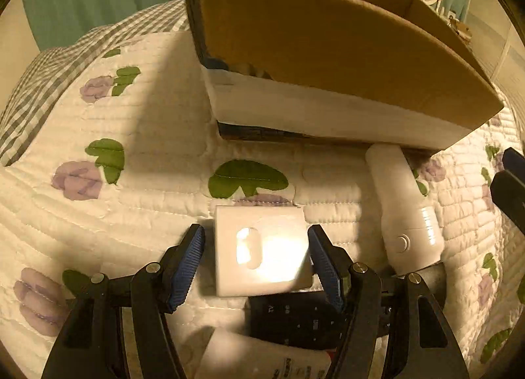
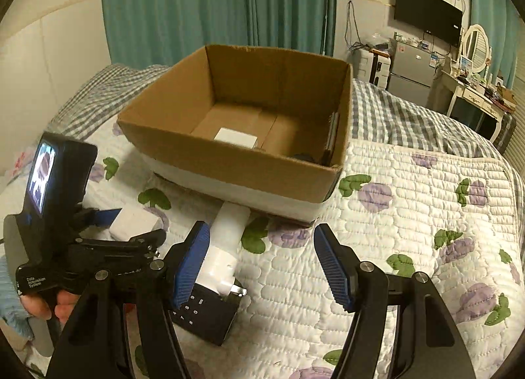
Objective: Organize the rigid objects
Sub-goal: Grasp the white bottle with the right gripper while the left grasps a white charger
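Note:
My left gripper [image 1: 256, 260] is open, with its fingers on either side of a flat white box [image 1: 262, 247] that has an oval cut-out and lies on the quilt. A white charger-like device [image 1: 403, 211] lies to its right, its far end against the cardboard box [image 1: 328, 50]. A black keypad device [image 1: 295, 320] lies below the white box. My right gripper [image 2: 262, 264] is open and empty over the quilt; the white device [image 2: 226, 247] and the black keypad device [image 2: 206, 316] lie by its left finger. The cardboard box [image 2: 229, 155] holds a white item [image 2: 235, 137].
A quilted floral bedspread [image 2: 410, 214] covers the bed, with a checked blanket [image 2: 410, 116] behind. A white printed packet [image 1: 262, 359] lies under my left gripper. A desk, mirror, fridge and wall TV [image 2: 426, 14] stand at the far right. Green curtains [image 2: 213, 1] hang behind.

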